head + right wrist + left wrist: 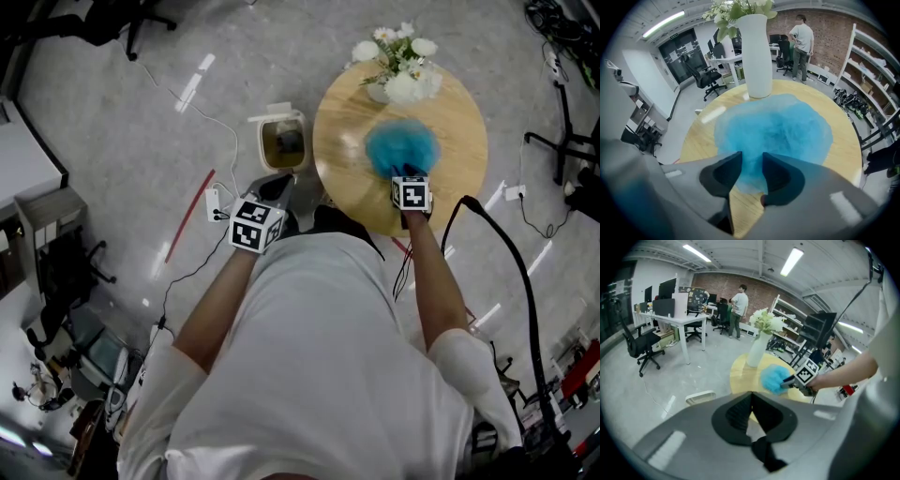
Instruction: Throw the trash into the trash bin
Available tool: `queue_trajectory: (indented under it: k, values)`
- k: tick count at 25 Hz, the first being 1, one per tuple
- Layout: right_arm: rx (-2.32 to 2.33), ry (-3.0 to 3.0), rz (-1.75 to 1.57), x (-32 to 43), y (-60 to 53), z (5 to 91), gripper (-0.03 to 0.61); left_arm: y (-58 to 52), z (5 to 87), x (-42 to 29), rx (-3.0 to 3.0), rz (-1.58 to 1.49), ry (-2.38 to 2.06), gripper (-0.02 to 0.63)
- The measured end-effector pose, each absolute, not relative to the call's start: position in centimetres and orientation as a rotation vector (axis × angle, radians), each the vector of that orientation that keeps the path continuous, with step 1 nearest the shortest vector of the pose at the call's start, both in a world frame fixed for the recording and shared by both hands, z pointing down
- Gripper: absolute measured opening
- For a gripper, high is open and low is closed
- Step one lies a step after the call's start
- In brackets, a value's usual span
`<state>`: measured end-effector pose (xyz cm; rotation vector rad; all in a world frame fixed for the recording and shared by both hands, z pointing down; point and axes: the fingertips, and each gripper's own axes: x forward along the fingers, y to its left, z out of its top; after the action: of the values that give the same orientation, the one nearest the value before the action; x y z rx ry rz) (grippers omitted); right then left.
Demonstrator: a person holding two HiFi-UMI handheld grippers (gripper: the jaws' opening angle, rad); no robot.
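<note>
A fluffy blue wad of trash point(401, 147) lies on the round wooden table point(461, 131), in front of a white vase of flowers point(398, 70). My right gripper point(405, 172) points steeply down at the wad's near edge. In the right gripper view its jaws point(752, 161) stand a narrow gap apart, with the edge of the blue wad point(776, 126) between the fingertips. A small white trash bin point(282, 142) stands open on the floor left of the table. My left gripper point(277, 189) hangs over the floor just in front of the bin, its jaws shut and empty point(750, 395).
Cables and a power strip point(215, 202) run over the grey floor left of the bin; a black cable point(511, 258) trails at the right. Desks and office chairs point(642, 343) stand further off, and a person point(739, 310) stands far back by the brick wall.
</note>
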<state>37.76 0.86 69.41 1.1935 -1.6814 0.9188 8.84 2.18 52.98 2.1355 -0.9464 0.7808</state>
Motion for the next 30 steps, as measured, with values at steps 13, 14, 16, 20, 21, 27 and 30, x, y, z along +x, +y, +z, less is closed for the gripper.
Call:
queue_trajectory:
  k: [13, 14, 16, 20, 21, 27, 30]
  values:
    - [1.238, -1.674, 0.891, 38.6, 0.2, 68.4, 0.012, 1.7, 52.8, 8.4, 2.132, 0.767, -0.962, 0.003]
    - [1.240, -1.679, 0.890, 38.7, 0.0, 68.3, 0.008, 1.6, 52.8, 8.3, 2.131, 0.766, -0.964, 0.003]
    - [1.244, -1.685, 0.884, 38.8, -0.2, 68.1, 0.006, 1.7, 52.9, 8.2, 2.129, 0.765, -0.965, 0.003]
    - [1.272, -1.686, 0.855, 39.0, -0.6, 67.0, 0.005, 1.7, 52.9, 8.1, 2.136, 0.765, -0.961, 0.003]
    - [1.281, -1.686, 0.843, 39.1, -0.7, 66.6, 0.005, 1.7, 52.8, 8.0, 2.140, 0.764, -0.961, 0.003]
    - [1.344, -1.689, 0.806, 39.2, -1.3, 64.9, 0.005, 1.3, 52.0, 7.5, 2.159, 0.732, -0.969, 0.003]
    - [1.380, -1.683, 0.780, 39.4, -1.7, 63.7, 0.005, 1.0, 51.6, 7.0, 2.165, 0.717, -0.977, 0.003]
